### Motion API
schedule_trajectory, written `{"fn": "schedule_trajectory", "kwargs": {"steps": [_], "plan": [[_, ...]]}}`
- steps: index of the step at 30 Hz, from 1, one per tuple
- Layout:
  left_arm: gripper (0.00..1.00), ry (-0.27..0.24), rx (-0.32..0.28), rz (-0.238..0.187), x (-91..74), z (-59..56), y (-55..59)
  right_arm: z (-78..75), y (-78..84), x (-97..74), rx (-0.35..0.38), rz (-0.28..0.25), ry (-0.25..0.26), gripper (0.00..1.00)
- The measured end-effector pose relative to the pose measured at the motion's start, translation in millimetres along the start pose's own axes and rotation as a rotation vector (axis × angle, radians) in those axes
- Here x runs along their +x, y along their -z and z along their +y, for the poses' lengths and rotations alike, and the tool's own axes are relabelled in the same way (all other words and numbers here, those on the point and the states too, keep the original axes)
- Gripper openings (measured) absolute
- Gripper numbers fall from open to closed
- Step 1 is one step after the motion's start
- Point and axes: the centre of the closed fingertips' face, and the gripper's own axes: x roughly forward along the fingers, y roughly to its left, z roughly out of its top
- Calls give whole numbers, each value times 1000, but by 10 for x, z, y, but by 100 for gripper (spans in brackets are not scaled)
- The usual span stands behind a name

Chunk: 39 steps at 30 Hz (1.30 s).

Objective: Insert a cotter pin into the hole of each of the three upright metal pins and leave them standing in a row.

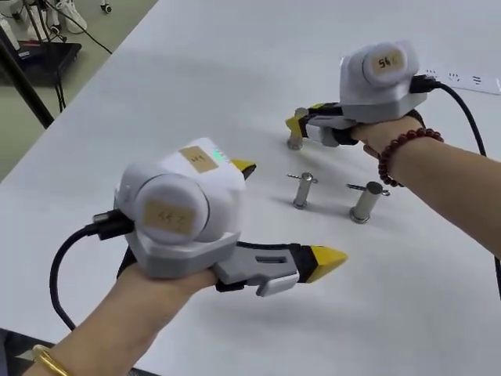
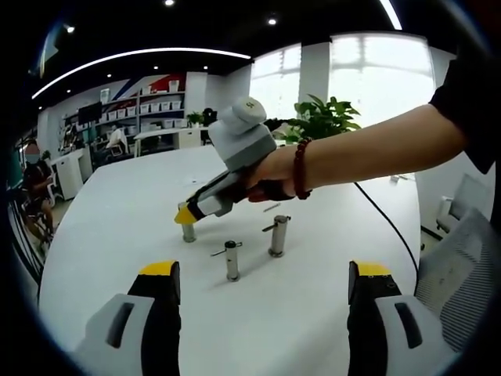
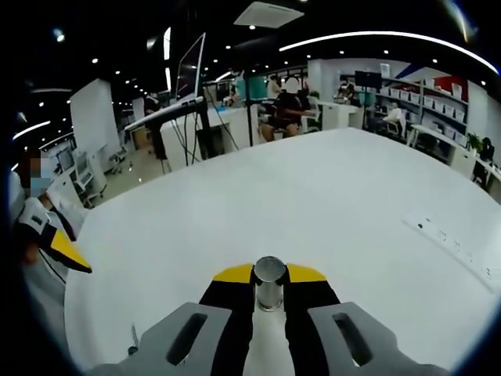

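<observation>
Left gripper (image 1: 286, 212) jaws wide over white table (image 1: 196, 70); right gripper (image 1: 296, 125) jaws clamp metal pin (image 3: 270, 283); office shelving (image 2: 153, 106) behind.

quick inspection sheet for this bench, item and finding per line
surface: white table
job's things: mid pin and end pin upright, cotters through; third pin upright, cotter unclear
clutter: power strip on table
grippers: left claw open, empty; right claw shut on third pin
cables: left cable, right cable, both black, trailing from grippers
surroundings: office, shelves, plant, seated person
</observation>
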Motion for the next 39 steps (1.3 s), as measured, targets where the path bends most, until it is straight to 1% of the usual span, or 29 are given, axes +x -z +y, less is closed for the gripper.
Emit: {"fn": "schedule_trajectory", "kwargs": {"steps": [2, 6, 7, 8, 11, 13, 14, 15, 17, 19, 22, 24, 28, 30, 34, 37, 39], "plan": [[88, 1, 2, 0, 1, -2, -1, -13, 21, -22, -1, 4, 3, 8], [88, 6, 8, -1, 11, -19, -5, -49, 100, -183, 6, 10, 16, 8], [88, 7, 10, -1, 12, -22, -6, -82, 124, -235, 7, 11, 23, 8], [88, 7, 11, -2, 13, -24, -8, -90, 129, -248, 7, 10, 24, 8], [88, 8, 15, -4, 19, -27, -17, -132, 176, -362, 13, 11, 33, 8], [88, 7, 17, -5, 20, -25, -24, -155, 215, -449, 4, 15, 40, 8], [87, 7, 18, -6, 20, -24, -25, -160, 222, -466, 4, 15, 43, 8], [87, 6, 20, -7, 19, -23, -29, -186, 255, -548, 14, 13, 55, 8], [87, 6, 21, -11, 21, -22, -38, -220, 300, -647, 36, 11, 72, 8], [87, 8, 23, -14, 24, -26, -47, -241, 338, -718, 39, 15, 81, 8], [87, 9, 26, -14, 27, -28, -46, -284, 411, -874, 37, 20, 107, 8], [87, 10, 28, -15, 27, -26, -48, -339, 466, -952, 45, 20, 114, 8], [87, 8, 30, -16, 21, -23, -51, -395, 552, -1070, 54, 23, 130, 8], [87, 6, 30, -15, 16, -21, -51, -388, 589, -1149, 63, 22, 134, 8], [87, 7, 32, -19, 12, -22, -61, -430, 660, -1302, 64, 16, 135, 8], [87, 7, 35, -16, 10, -25, -56, -360, 704, -1400, 54, 16, 139, 8], [87, 6, 36, -14, 7, -27, -52, -358, 747, -1448, 39, 23, 138, 8]]}}
